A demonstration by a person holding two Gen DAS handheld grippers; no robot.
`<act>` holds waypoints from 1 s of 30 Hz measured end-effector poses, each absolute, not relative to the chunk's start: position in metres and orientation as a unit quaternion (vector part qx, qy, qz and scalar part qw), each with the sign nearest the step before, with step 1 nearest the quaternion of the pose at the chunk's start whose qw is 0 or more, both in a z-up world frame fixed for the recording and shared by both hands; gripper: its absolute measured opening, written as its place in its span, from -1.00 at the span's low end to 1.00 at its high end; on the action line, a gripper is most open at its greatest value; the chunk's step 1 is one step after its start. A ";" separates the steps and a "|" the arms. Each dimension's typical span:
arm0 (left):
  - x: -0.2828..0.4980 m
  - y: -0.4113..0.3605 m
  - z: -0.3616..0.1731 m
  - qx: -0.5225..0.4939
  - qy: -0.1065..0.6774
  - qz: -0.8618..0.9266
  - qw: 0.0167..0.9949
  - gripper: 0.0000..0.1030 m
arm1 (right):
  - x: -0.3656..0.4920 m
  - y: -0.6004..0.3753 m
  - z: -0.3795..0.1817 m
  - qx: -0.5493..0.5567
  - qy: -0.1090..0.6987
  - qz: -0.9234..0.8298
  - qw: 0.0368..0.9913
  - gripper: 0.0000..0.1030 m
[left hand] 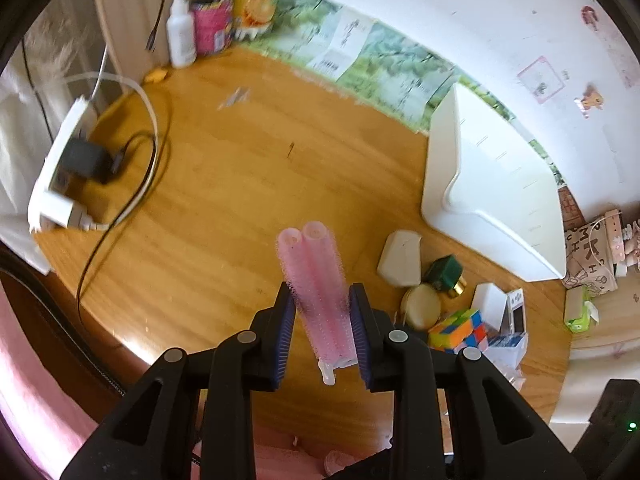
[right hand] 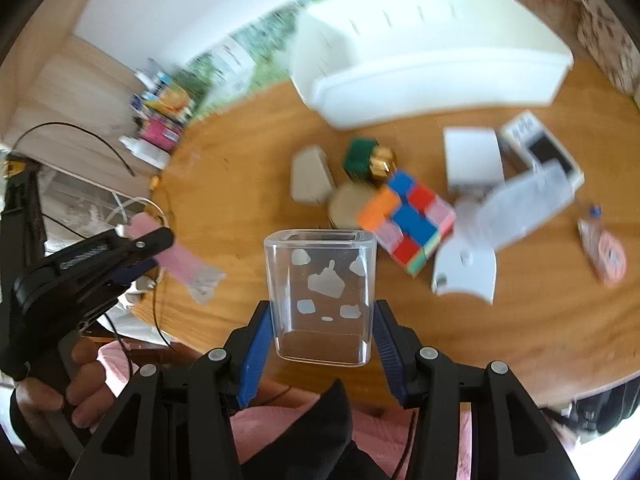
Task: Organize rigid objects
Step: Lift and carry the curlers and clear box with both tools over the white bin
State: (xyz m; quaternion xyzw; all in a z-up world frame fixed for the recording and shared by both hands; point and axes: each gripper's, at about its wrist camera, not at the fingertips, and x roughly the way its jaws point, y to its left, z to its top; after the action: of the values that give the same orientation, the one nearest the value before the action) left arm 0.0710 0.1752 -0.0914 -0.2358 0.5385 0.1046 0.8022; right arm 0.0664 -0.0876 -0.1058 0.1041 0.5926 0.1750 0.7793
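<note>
The left tongs (left hand: 322,312) are closed on a pink curler (left hand: 320,292) – two fuzzy tubes side by side, gripped from both sides by the blue pads (left hand: 285,340) and pointing toward 12 o'clock, held above the wooden desk (left hand: 240,184). In the right wrist view the same tongs (right hand: 160,252) appear at 9 o'clock, with the curler (right hand: 184,264) sticking out toward the desk centre and a hand (right hand: 80,384) on the handle.

The right tongs (right hand: 322,332) hold a clear cup (right hand: 322,292) with white cloud-like prints; both blue pads (right hand: 256,352) press on its side walls, and its open mouth points toward 12 o'clock.

On the desk (right hand: 520,320), at 1 o'clock from the cup, lies a colourful cube (right hand: 408,220). Just beside it are a round tin (right hand: 348,210), a green bottle (right hand: 366,160) with a gold cap and a beige case (right hand: 310,178). A white bin (right hand: 432,60) stands at 12 o'clock near the wall – its contents I cannot tell. At 2 o'clock there are white boxes (right hand: 474,160), blurred.

In the left wrist view a power strip (left hand: 60,168) with cables lies at 9 o'clock, well apart from the cube (left hand: 460,328).
</note>
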 end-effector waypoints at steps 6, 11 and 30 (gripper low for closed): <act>0.088 0.168 -0.074 -0.224 0.500 0.098 0.831 -0.43 | 0.079 -0.081 -0.084 0.082 0.543 0.191 0.813 -0.03; 0.105 0.160 -0.065 -0.214 0.482 0.090 0.845 -0.43 | 0.087 -0.086 -0.072 0.074 0.504 0.199 0.837 -0.03; 0.168 0.094 -0.009 -0.183 0.330 -0.063 0.924 -0.43 | 0.132 -0.150 -0.043 0.078 0.380 0.194 0.901 -0.03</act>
State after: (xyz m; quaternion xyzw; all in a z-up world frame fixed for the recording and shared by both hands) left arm 0.1675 0.0936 -0.0091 -0.1832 0.3302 -0.0633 0.9238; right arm 0.1322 -0.1505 -0.0427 0.0776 0.3803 0.1942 0.9009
